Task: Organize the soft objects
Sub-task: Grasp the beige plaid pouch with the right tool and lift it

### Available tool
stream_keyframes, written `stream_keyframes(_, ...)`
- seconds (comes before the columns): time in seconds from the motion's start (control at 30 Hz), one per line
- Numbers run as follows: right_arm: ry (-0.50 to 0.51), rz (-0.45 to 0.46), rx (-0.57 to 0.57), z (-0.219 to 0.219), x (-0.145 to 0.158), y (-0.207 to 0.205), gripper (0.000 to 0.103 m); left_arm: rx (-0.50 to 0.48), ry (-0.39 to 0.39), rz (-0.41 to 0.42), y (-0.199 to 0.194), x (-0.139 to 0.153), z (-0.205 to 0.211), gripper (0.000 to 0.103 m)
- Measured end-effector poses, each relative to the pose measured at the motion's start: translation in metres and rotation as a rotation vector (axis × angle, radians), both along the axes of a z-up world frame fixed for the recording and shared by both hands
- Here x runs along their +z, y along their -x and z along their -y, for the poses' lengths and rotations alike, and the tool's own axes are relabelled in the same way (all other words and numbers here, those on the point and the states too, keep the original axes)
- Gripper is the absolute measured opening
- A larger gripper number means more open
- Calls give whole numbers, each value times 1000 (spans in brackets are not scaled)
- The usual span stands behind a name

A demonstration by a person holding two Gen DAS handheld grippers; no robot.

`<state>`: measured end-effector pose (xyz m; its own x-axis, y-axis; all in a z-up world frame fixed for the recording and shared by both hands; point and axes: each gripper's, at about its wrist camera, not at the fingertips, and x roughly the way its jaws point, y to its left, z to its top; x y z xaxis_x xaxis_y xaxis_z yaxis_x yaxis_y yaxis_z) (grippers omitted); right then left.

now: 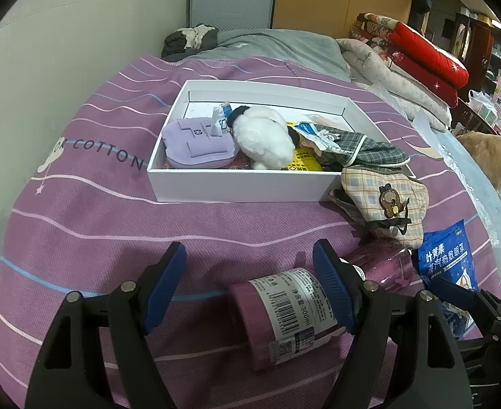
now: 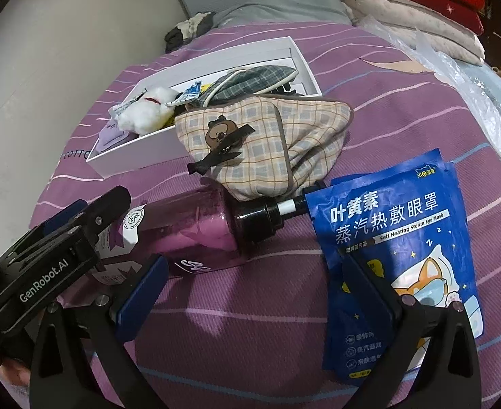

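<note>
Left gripper (image 1: 250, 286): spread, empty, astride the pink plastic pump bottle (image 1: 284, 317), low centre; it's round and could roll off.
Right gripper (image 2: 250, 293): spread, empty.
Blue foil eye-mask pouch (image 2: 396, 238): lower right, slippery.
Checked fabric pouch (image 2: 267, 143): centre, slumped over the white cardboard box (image 2: 131, 151) rim; may snag.

A purple striped bedsheet (image 1: 80, 211) printed with "COTTON" covers the bed, while folded red and cream quilts (image 1: 417, 58) are stacked at its far right, a grey blanket (image 1: 277, 46) lies beyond, and a tan furry animal (image 1: 492, 156) stands beside the bed.
</note>
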<state>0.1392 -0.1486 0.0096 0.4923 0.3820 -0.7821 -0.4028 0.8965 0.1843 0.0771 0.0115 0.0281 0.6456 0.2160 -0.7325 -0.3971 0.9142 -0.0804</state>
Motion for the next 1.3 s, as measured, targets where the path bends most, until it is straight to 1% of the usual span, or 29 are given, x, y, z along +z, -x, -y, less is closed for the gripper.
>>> stream_keyframes(0.23,-14,-7,13,3,-1,0,103,0,-4,5,1,0,0,77)
stream_keyframes(0.3,-38,4,7,7,2,2,96,1,-3,7,2,0,1,77)
stream_keyframes(0.37,-74,15,0,13,6,4,78,1,1,8,2,0,1,77)
stream_keyframes(0.4,-106,13,-2,18,8,4,72,1,4,9,2,0,0,77)
stream_keyframes(0.43,-130,7,-3,20,9,3,61,0,7,10,2,0,-1,77)
stream_keyframes(0.47,-155,3,-12,24,10,2,58,0,9,11,2,0,-1,77)
stream_keyframes(0.57,-208,16,-18,30,15,1,56,0,14,13,3,0,-2,77)
stream_keyframes(0.63,-246,48,-2,32,23,4,54,-2,19,16,3,0,-3,77)
stream_keyframes(0.7,-258,97,23,30,32,9,54,-4,28,18,4,0,-4,77)
stream_keyframes(0.77,-252,118,32,27,36,10,54,-6,37,19,3,0,-6,77)
stream_keyframes(0.83,-241,103,25,23,34,6,54,-8,42,19,2,-1,-7,77)
stream_keyframes(0.97,-250,47,-5,25,26,-10,54,-11,53,17,1,-2,-8,77)
stream_keyframes(1.17,-230,52,-13,20,27,-25,54,-18,75,11,-3,-4,-12,77)
stream_keyframes(1.3,-165,49,0,5,22,-38,54,-23,104,7,-5,-7,-16,78)
